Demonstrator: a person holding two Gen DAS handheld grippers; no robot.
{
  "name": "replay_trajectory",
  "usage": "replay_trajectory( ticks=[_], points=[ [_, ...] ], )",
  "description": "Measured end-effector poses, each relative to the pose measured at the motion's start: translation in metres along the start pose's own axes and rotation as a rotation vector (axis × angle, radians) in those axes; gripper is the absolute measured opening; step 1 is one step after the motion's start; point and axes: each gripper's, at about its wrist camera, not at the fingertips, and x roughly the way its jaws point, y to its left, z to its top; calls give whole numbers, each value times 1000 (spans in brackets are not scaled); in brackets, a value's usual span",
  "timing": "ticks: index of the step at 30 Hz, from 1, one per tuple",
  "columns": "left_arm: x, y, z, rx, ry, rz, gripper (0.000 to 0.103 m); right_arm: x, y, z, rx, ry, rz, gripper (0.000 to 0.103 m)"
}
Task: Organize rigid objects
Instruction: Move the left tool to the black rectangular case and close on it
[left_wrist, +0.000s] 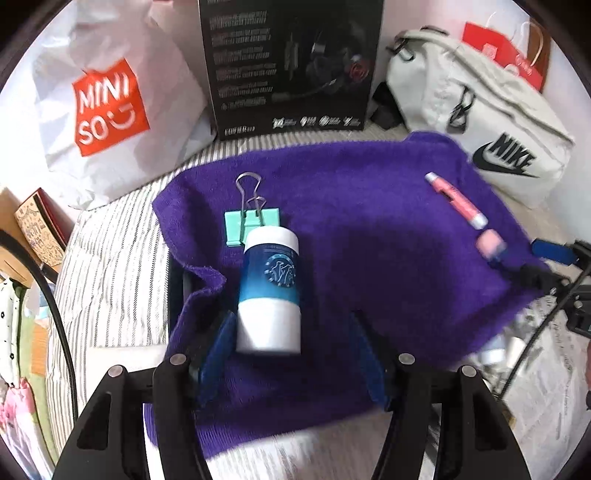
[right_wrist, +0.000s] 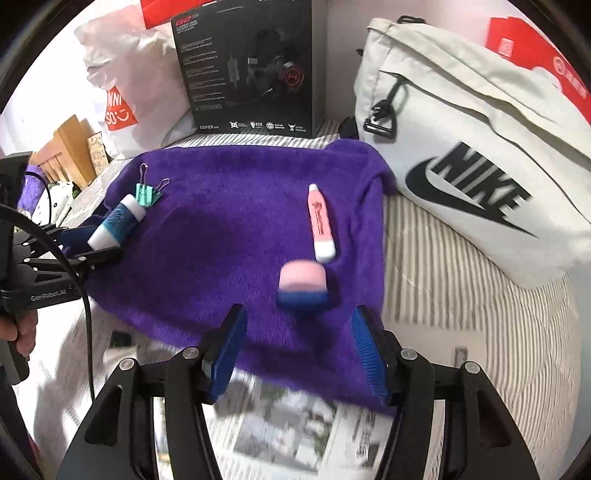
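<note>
Purple towel (left_wrist: 369, 229) spread on a striped sheet (left_wrist: 110, 280); all task items lie on it.

Left side: left gripper (left_wrist: 291, 328) points down at the towel with its jaws apart. The bottle (left_wrist: 269, 288), blue band with white ends, lies between the blue pads (left_wrist: 218, 354). Pads are not pressing it; its lower end is just beside the left pad. At 12 o'clock from the bottle, touching its far end, is the green clip (left_wrist: 247, 225), wire handles pointing away.

Middle: bare towel, well apart from either group.

Right side: right gripper (right_wrist: 299, 325), jaws likewise apart, nothing clamped. The pink cap (right_wrist: 303, 284), pink top over blue base, sits just ahead of the fingertips, nearer the right pad (right_wrist: 365, 350); blurred, so contact cannot be told. At 1 o'clock from the cap lies the pink marker (right_wrist: 320, 225), its white end near the cap, tip pointing to 12.

Behind the towel, left to right: Miniso bag (left_wrist: 107, 99), black headset box (left_wrist: 291, 62), Nike bag (right_wrist: 472, 162). Newspaper (right_wrist: 295, 421) lies under the towel's near edge.
</note>
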Motion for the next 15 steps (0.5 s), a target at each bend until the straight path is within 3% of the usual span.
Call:
replay_trajectory(
  ticks=[5,15],
  points=[
    [-30,-14,-18,31,-35,-18,61,-20,-1,-20,11,-1,-7,60],
    [-45,-36,-65,50,4,-54,61,-57,-3,-64,80,-26,13,60]
  ],
)
